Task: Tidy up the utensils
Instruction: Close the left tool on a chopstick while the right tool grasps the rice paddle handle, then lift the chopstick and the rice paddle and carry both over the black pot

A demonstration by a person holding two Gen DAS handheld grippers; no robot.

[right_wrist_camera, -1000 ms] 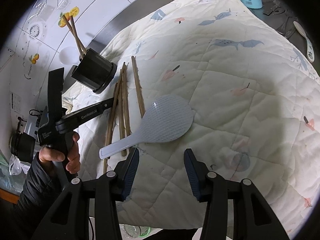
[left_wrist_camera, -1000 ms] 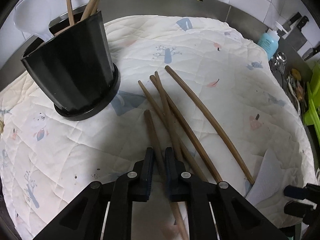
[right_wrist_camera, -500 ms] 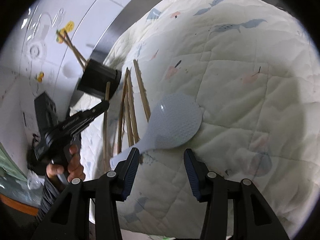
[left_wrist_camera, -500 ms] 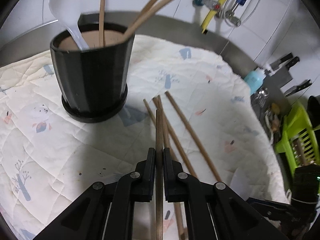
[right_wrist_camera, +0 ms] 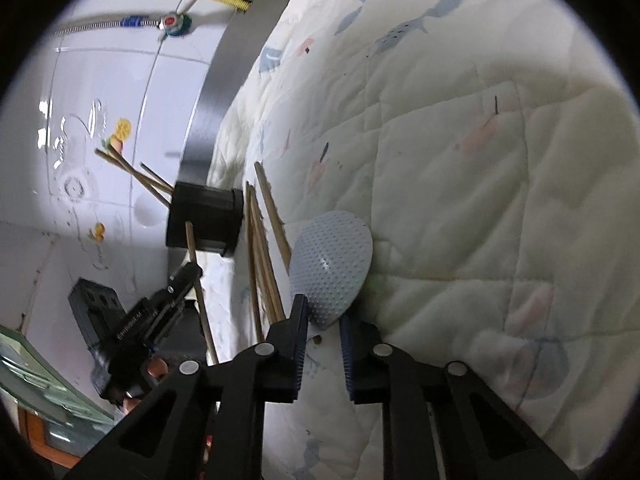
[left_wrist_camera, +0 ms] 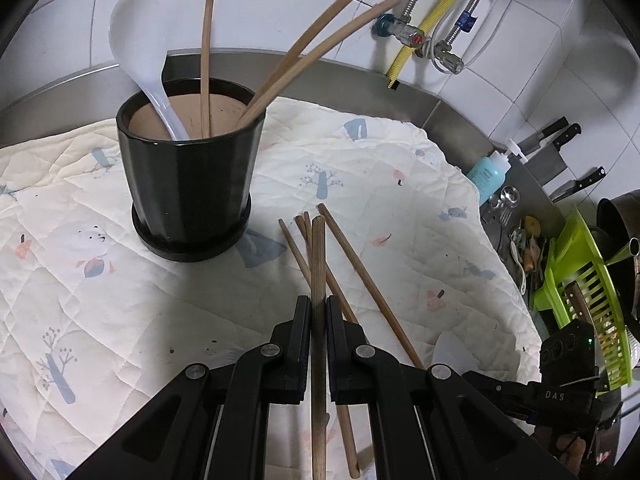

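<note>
My left gripper (left_wrist_camera: pixel 319 308) is shut on a wooden chopstick (left_wrist_camera: pixel 318 264) and holds it above the quilted mat, pointing toward the black utensil pot (left_wrist_camera: pixel 188 184). The pot holds a white spoon (left_wrist_camera: pixel 136 44) and three chopsticks (left_wrist_camera: pixel 206 56). Several more chopsticks (left_wrist_camera: pixel 360 272) lie on the mat to the right of the pot. My right gripper (right_wrist_camera: pixel 323 320) is partly open, its jaws on either side of the handle of a pale blue rice paddle (right_wrist_camera: pixel 330 264) that lies on the mat. The left gripper (right_wrist_camera: pixel 172 292) with its chopstick also shows in the right wrist view.
The quilted mat (left_wrist_camera: pixel 80 304) covers a steel counter against a tiled wall. A teal bottle (left_wrist_camera: pixel 490 172), knives (left_wrist_camera: pixel 560 136), loose cutlery and a green dish rack (left_wrist_camera: pixel 588 292) stand at the right. Hoses and valves (left_wrist_camera: pixel 424 36) hang on the wall.
My left gripper closed on a chopstick and lifted it off the mat toward the pot. My right gripper moved down to the rice paddle and narrowed around its handle.
</note>
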